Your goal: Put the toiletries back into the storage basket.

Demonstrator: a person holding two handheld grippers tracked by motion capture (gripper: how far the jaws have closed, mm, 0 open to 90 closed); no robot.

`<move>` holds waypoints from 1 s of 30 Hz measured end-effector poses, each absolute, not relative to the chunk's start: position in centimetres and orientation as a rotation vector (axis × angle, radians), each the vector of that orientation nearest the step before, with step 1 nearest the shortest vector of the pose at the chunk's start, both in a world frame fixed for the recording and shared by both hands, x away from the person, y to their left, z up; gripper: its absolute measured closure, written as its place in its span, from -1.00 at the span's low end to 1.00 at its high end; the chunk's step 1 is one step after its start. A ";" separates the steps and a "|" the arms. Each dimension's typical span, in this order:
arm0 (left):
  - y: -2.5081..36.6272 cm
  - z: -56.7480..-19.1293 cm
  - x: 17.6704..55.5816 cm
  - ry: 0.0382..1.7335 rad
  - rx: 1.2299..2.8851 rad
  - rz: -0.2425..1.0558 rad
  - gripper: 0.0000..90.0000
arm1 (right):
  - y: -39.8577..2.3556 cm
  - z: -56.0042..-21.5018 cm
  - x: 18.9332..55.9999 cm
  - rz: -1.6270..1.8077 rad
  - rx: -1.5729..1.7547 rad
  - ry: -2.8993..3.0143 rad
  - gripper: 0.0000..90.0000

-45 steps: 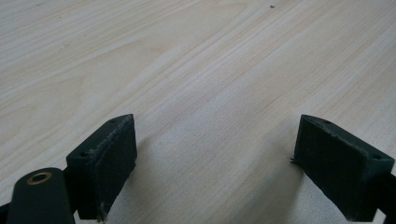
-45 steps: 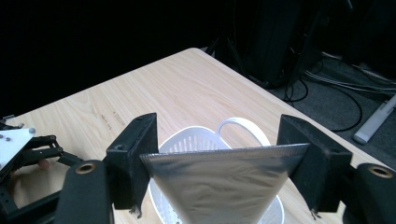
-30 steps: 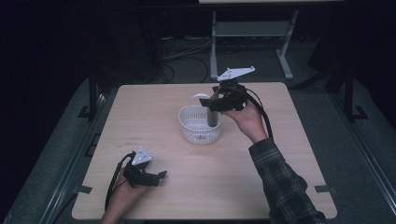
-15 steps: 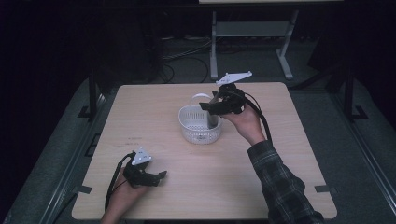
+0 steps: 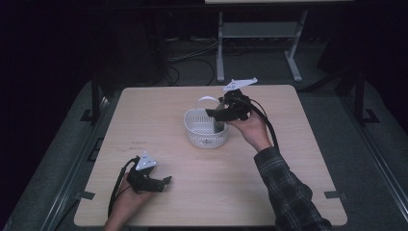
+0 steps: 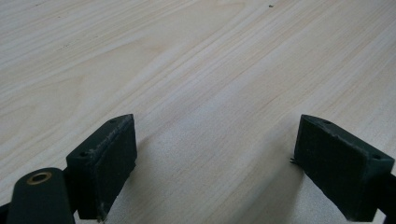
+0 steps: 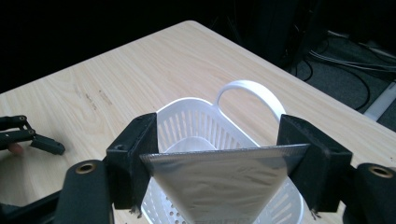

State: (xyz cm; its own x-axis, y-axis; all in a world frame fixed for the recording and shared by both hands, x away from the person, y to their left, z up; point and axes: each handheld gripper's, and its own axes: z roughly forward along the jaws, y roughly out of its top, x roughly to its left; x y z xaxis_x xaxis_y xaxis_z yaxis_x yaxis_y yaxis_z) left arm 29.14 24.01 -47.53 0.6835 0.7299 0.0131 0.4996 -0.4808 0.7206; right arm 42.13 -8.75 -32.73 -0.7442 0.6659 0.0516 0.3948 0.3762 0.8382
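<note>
Silver foil pouch (image 7: 224,182) clamped in right gripper (image 7: 224,163), slotted white basket (image 7: 196,126), left gripper (image 6: 215,163) released.

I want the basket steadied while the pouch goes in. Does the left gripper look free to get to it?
Probably yes. The left gripper rests open and empty near the table's front edge, with bare wood between it and the basket. The right gripper holds the pouch over the basket's far side.

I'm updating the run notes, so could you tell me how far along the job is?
Picked up already: the silver pouch is clamped in the right gripper. In hand: it hangs over the white basket, not yet released. Left: lowering and letting go. The left gripper rests open on the table.
</note>
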 end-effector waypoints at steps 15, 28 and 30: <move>24.0 -47.5 29.1 0.941 2.180 0.412 -0.73 | -8.2 -34.2 42.3 1.272 0.940 2.373 -0.34; 24.0 -47.5 29.1 0.941 2.178 0.411 -0.73 | -8.4 -35.5 42.6 1.249 0.966 2.390 -0.34; 24.0 -47.5 29.1 0.942 2.178 0.411 -0.73 | -8.3 -35.6 42.6 1.246 0.966 2.394 -0.34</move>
